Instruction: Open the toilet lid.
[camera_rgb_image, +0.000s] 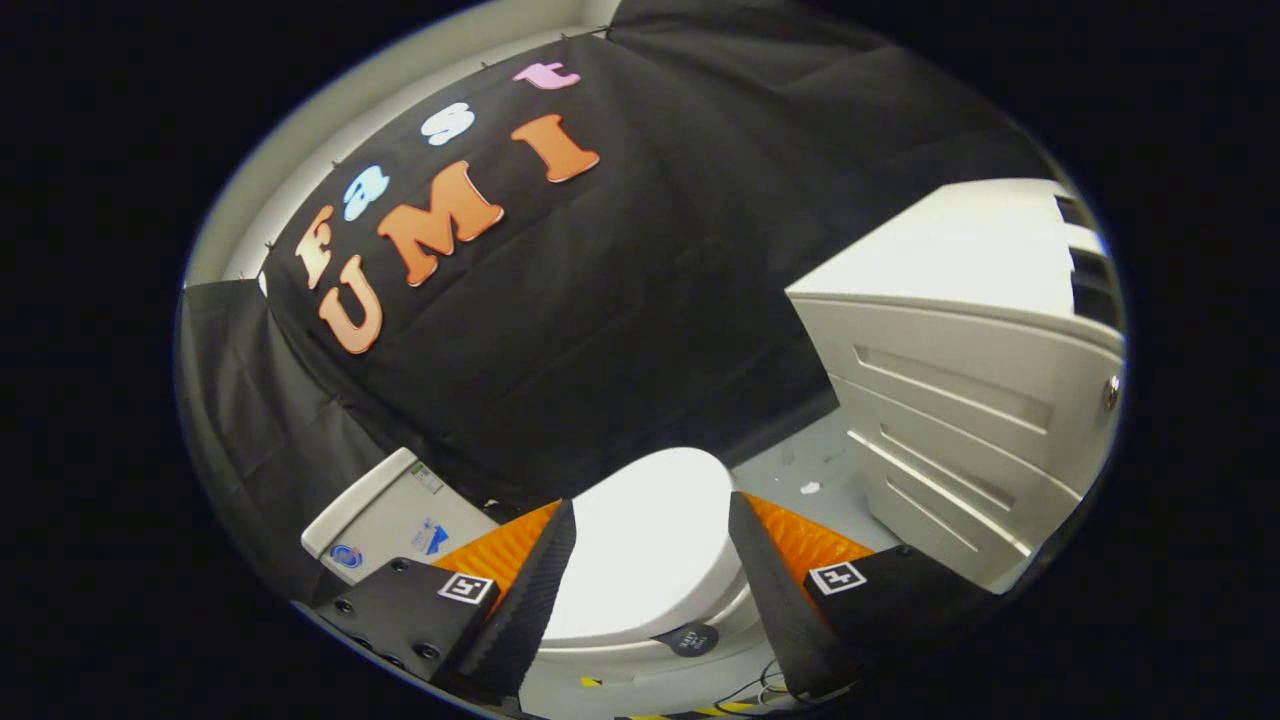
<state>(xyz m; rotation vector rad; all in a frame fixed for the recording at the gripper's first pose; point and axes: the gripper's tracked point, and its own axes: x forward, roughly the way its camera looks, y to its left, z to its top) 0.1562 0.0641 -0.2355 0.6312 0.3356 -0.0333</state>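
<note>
The gripper (650, 585) is spread wide, grasping nothing. The toilet lid (645, 540) lies shut on the bowl just ahead, framed between the fingers, its long axis running away toward the tank (395, 520) (front edge nearest).

One toilet (640, 560), one lid (650, 540), one tank (385, 520), one cabinet (960, 400), three drawers.

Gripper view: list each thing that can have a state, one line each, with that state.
toilet lid: down, closed over the bowl, seen between the fingers and not touched.
gripper: open, fingers spread wide, holding nothing.
cabinet: its fronts look shut, standing beside the toilet.
toilet tank: cover in place.
</note>
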